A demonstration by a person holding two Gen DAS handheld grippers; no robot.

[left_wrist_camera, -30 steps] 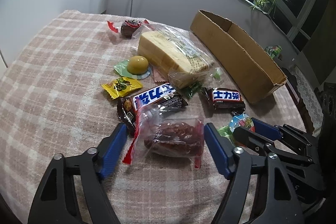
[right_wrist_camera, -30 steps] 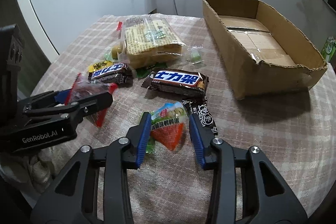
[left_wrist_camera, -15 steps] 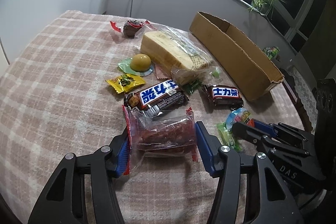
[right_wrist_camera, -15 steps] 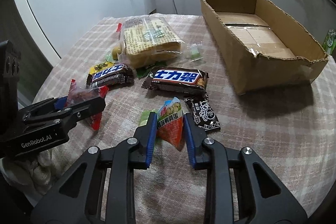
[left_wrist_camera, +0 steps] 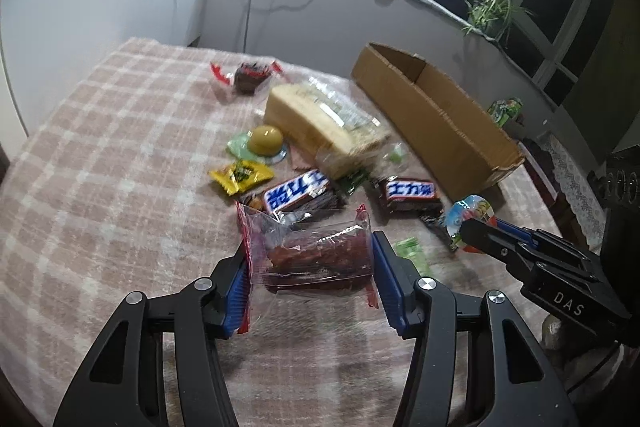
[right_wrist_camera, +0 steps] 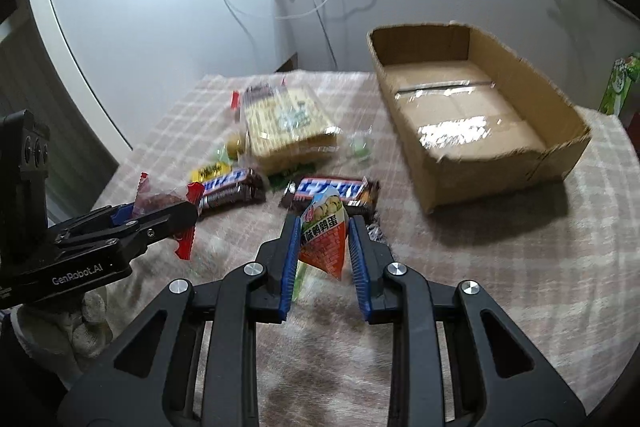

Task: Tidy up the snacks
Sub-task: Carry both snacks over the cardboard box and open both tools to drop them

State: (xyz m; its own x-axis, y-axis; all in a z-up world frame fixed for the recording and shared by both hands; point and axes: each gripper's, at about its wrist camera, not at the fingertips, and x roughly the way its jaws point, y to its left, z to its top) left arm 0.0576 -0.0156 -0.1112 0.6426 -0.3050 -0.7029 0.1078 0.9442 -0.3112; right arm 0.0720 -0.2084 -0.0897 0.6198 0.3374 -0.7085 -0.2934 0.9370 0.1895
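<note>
My left gripper (left_wrist_camera: pixel 310 261) is shut on a clear red-edged packet of dark dried meat (left_wrist_camera: pixel 316 255) and holds it above the checked tablecloth (left_wrist_camera: pixel 100 163). My right gripper (right_wrist_camera: pixel 323 247) is shut on a cone-shaped orange quail-egg packet (right_wrist_camera: pixel 324 231), also lifted off the cloth. The left gripper with its packet shows at the left of the right wrist view (right_wrist_camera: pixel 160 215). The right gripper with its packet shows at the right of the left wrist view (left_wrist_camera: pixel 476 223). An open cardboard box (right_wrist_camera: pixel 468 115) stands at the right, with nothing in it.
On the cloth lie two Snickers bars (right_wrist_camera: pixel 232 187) (right_wrist_camera: pixel 332 191), a big bag of wafers (right_wrist_camera: pixel 288 127), a yellow candy (left_wrist_camera: pixel 240 177), a jelly cup (left_wrist_camera: pixel 266 141), a dark wrapped sweet (left_wrist_camera: pixel 248 77) and small green packets (left_wrist_camera: pixel 410 251). A green carton (right_wrist_camera: pixel 620 83) stands beyond the box.
Both grippers closed on their packets and lifted them off the cloth. Both views have risen and tilted up, so the table looks farther away.
</note>
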